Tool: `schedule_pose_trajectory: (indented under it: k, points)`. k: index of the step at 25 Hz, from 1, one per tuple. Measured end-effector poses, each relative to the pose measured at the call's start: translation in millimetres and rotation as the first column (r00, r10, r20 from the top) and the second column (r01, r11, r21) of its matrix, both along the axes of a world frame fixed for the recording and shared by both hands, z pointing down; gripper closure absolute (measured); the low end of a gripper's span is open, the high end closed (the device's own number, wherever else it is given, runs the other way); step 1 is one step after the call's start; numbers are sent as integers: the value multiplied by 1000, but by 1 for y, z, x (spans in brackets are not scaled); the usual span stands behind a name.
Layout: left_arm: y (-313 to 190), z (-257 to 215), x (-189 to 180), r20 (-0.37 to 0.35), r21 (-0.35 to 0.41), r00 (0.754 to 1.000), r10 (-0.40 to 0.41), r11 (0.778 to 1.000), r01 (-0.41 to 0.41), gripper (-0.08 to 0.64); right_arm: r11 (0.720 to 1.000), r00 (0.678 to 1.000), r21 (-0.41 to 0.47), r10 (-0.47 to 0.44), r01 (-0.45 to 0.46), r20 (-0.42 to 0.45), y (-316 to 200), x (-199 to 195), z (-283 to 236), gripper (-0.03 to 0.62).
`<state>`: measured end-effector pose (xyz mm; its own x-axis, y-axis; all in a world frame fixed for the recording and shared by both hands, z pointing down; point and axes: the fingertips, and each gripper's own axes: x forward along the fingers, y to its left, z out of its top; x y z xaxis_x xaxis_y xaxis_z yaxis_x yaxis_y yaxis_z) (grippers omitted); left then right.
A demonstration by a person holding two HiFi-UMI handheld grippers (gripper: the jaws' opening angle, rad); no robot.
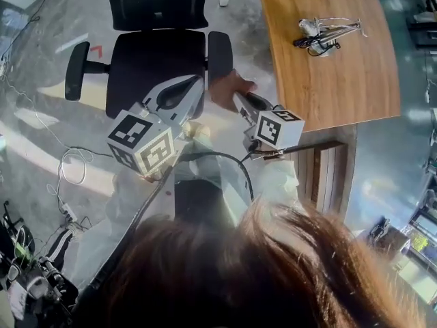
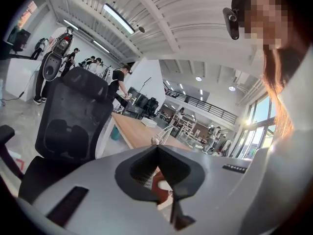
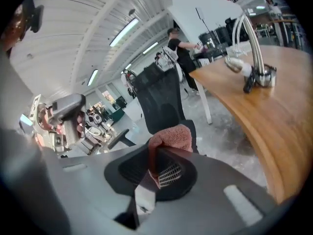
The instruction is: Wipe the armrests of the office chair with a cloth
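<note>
R hand-held gripper (image 3: 155,153) pinching cloth (image 3: 171,137). Nearer armrest (image 1: 220,55) just ahead of it, long axis running away. L hand-held gripper (image 2: 157,148) pressed together, empty. Far armrest (image 1: 76,70) well off to its left.

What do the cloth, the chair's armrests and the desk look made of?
Cloth: reddish-brown terry or microfibre, going by its fuzzy nap. Armrests: matte black, probably plastic or padded foam. Desk: wood or wood veneer, with visible grain and a smooth finish.
</note>
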<state>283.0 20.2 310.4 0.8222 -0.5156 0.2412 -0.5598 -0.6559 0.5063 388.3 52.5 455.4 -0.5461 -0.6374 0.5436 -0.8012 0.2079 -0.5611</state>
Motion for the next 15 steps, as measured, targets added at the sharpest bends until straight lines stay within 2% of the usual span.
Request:
schedule_pose_trajectory:
  k: [2,5,10,15]
  points:
    - [6,-10,10,14,32,1000,17,999,-18,557,992,1000,122,15,-13,-22,-4,2,-46,568]
    - [7,-27,19,42,92,999,17,996,-21,557,956,997,294,43,-21,-69,-11,7,-113,568]
    - [0,-69,19,42,174,999,-15,985,8,557,849,980,528,114,-11,-162,-19,8,-199,568]
    - [-10,-101,5,49,240,996,-72,969,59,557,758,959,652,159,34,-235,-24,-6,-242,568]
